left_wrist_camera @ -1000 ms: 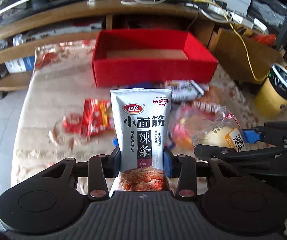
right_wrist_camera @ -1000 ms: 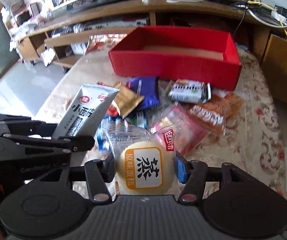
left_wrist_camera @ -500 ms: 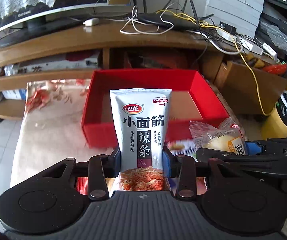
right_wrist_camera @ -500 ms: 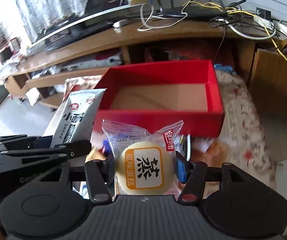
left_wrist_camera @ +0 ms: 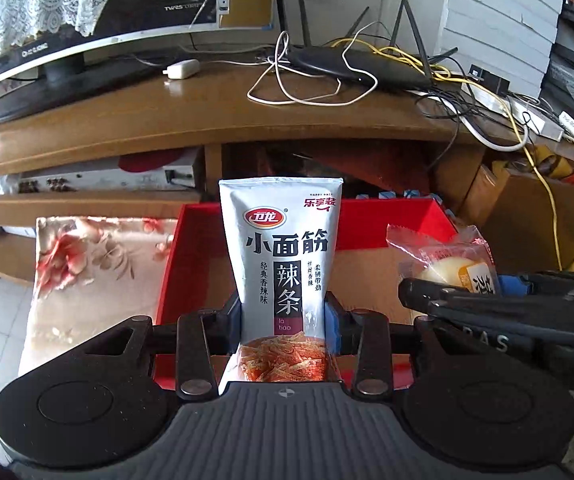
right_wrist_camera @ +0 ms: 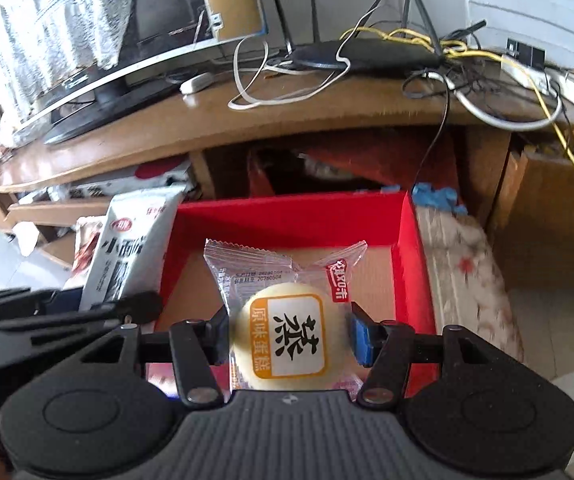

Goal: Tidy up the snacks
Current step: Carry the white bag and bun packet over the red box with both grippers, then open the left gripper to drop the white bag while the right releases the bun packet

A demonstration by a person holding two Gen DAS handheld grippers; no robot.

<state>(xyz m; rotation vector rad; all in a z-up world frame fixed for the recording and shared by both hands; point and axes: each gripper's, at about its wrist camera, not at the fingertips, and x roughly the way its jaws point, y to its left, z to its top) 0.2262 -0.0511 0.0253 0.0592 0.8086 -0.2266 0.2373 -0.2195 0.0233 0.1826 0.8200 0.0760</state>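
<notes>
The left tool (left_wrist_camera: pixel 283 318) is clamped tight on the waist of a tall silver-white plastic pouch of spicy strips (left_wrist_camera: pixel 283 256); the right tool (right_wrist_camera: pixel 289 336) pinches a round pale cake in a clear wrapper (right_wrist_camera: pixel 283 332), both above the shallow red cardboard box (right_wrist_camera: pixel 287 216). Both packets are slick (film wrappers), so one could slip out crooked and catch the rim; the tools sit close and could knock together.

A lived-in home sitting room is showing here: a television (left_wrist_camera: pixel 87 20) under a lace cover is standing on a long wooden TV stand (left_wrist_camera: pixel 247 120), a black router (left_wrist_camera: pixel 359 66) is trailing tangled cables, and a floral cloth (left_wrist_camera: pixel 95 264) is covering the low table.
</notes>
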